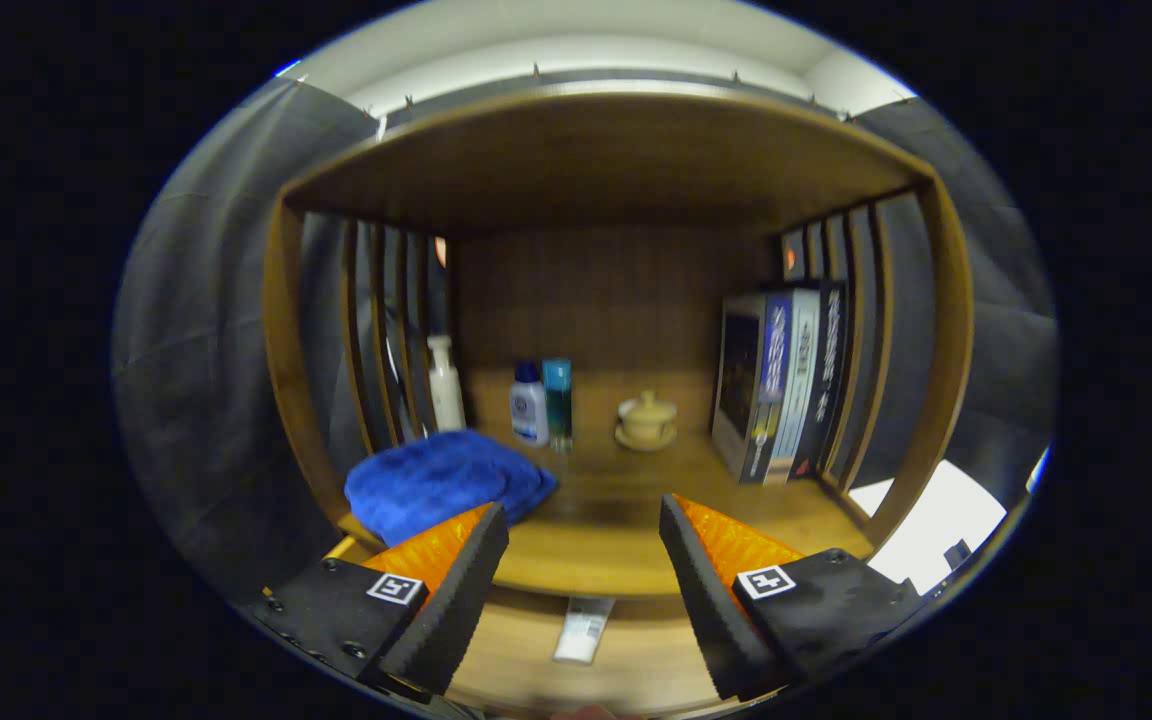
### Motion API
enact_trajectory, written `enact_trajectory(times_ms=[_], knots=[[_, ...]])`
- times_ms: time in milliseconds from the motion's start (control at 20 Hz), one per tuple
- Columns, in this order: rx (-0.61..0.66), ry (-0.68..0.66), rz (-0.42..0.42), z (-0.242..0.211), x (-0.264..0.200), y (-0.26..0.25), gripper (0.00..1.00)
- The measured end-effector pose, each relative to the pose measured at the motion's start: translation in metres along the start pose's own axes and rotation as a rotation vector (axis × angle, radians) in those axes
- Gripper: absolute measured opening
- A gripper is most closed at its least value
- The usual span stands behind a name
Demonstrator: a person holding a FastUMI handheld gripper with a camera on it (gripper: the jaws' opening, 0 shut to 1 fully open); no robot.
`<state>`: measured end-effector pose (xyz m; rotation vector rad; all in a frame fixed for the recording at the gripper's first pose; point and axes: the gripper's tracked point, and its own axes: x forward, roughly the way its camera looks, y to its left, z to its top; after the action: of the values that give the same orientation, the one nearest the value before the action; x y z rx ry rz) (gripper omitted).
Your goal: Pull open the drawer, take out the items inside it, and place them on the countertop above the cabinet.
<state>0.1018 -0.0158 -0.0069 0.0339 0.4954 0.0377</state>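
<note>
Wooden cabinet with a slatted-side open shelf takes up pretty much everything ahead in the gripper view, with dark booth cloth hanging around it. On the countertop (626, 500) sits a folded blue towel (441, 482) near the front left corner, right beyond the left finger. Further back there's a white pump bottle (445, 385) by the left slats, a small white bottle with a blue cap (529, 405), a teal bottle (557, 400) just beside that one, and a little lidded cup on a saucer (647, 418). Leaning against the right slats is a row of books (781, 385), looks like four spines, though the last one is dark and hard to separate. So the count goes: one towel, three bottles, one cup, roughly four books. The gripper (584, 545) has its fingers spread wide apart with nothing between them, hovering at the counter's front edge. Below that edge, the drawer (586, 660) looks pulled out, and a small flat white packet or tube (584, 628) is lying inside it, just ahead of and between the fingers; can't make out what it actually is. Judging by that, the step in hand is reaching down for that item. Doing it well probably means tipping the fingers down into the drawer, lining them up across the packet's narrow sides, and closing low so it doesn't skid away, since flat things like that tend to slip. Then there's bare wood in the middle of the counter to set it on, away from the towel.
</note>
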Motion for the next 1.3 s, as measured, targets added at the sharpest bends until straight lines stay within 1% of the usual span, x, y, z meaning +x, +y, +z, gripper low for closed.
enact_trajectory(times_ms=[50, 150, 300, 400, 550, 650, 750, 1000, 1100, 1150, 1300], knots=[[0.024, 0.073, 0.021, -0.021, 0.005, 0.004, 0.99], [0.048, 0.153, 0.051, -0.043, 0.013, 0.01, 1.0], [0.009, 0.29, 0.047, -0.082, 0.023, 0.006, 0.99], [0.019, 0.409, 0.045, -0.105, 0.026, 0.009, 1.0], [0.062, 0.552, 0.008, -0.129, 0.04, 0.009, 0.99], [0.09, 0.626, -0.026, -0.143, 0.051, 0.006, 0.99], [0.107, 0.69, -0.05, -0.158, 0.056, 0.004, 0.96], [0.138, 0.79, -0.07, -0.19, 0.067, 0.004, 0.92], [0.186, 0.817, -0.067, -0.192, 0.068, 0.008, 0.9], [0.189, 0.817, -0.069, -0.191, 0.07, 0.008, 0.89], [0.194, 0.807, -0.121, -0.193, 0.077, -0.005, 0.77]])
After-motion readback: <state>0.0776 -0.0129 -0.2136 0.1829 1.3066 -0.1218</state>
